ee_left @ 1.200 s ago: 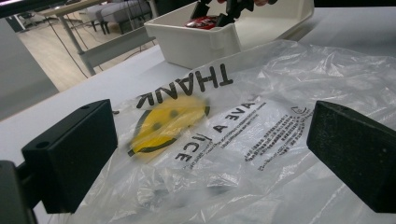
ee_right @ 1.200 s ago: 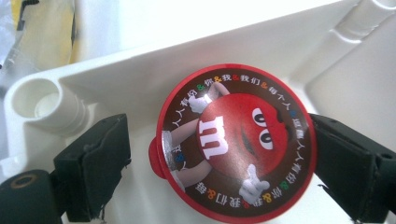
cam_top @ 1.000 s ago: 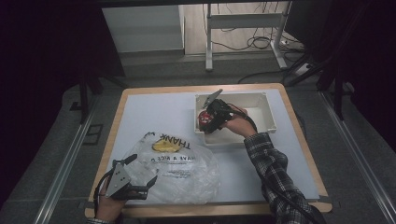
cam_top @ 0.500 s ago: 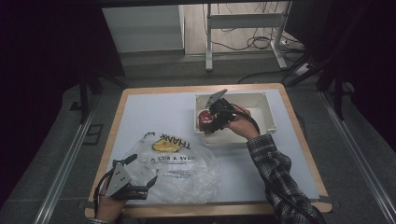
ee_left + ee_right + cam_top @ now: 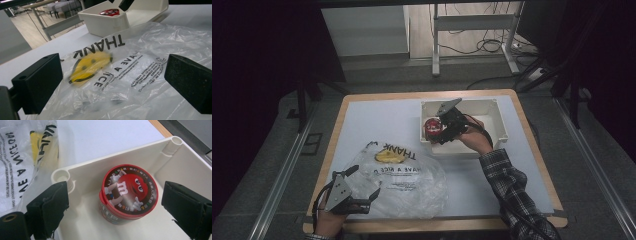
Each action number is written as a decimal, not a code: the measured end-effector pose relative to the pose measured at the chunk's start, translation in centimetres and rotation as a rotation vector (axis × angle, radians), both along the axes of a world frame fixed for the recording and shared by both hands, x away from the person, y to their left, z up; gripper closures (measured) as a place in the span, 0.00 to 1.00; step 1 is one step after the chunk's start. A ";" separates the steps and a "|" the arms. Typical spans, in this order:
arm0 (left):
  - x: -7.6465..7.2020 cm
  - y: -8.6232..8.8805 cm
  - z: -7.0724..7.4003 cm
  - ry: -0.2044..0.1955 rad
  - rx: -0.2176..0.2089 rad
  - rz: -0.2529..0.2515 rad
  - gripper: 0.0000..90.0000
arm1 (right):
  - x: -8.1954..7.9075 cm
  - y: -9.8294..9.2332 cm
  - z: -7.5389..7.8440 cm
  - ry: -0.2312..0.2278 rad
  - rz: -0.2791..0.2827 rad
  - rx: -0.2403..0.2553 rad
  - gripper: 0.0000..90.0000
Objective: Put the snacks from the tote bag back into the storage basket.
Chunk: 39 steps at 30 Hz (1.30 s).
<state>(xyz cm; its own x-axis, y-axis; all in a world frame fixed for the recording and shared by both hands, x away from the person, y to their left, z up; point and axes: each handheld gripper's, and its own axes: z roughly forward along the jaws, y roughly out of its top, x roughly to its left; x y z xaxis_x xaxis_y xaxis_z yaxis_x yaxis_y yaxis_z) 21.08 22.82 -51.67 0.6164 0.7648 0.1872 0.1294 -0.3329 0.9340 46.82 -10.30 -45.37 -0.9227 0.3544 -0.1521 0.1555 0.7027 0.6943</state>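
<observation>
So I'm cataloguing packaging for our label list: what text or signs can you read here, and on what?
"THANK" and "HAVE A NICE D", cut off: plastic bag, beside a yellow smiley face.
Fine print on the bag: too small to read.
"m": red candy tub lid, in the white bin.
Ring of text around the lid: too small to read.

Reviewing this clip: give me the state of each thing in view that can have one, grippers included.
Candy tub: upright in a corner of the bin, lid on, not gripped.
White bin: open-topped, on the table.
Plastic bag: lying crumpled and flat on the table.
Right gripper: open, jaws either side of the tub, apart from it.
Left gripper: open, jaws over the bag.
</observation>
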 end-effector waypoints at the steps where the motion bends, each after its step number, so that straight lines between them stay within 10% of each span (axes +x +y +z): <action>1: 0.0 0.0 0.0 0.000 0.000 0.000 0.02 | -0.1 0.0 0.0 0.004 -0.004 0.000 0.08; 39: 0.1 0.0 0.2 -0.002 -0.047 -0.001 0.01 | -3.2 -2.0 -0.3 0.050 -0.002 0.094 0.08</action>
<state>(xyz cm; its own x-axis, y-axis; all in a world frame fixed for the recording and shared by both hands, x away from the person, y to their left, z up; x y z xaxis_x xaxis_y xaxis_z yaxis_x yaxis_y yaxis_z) 21.15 22.86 -51.51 0.6172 0.7719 0.1524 0.1269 -0.2888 0.9489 43.65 -12.26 -45.68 -0.9274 0.3671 -0.0714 0.1935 0.6344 0.7484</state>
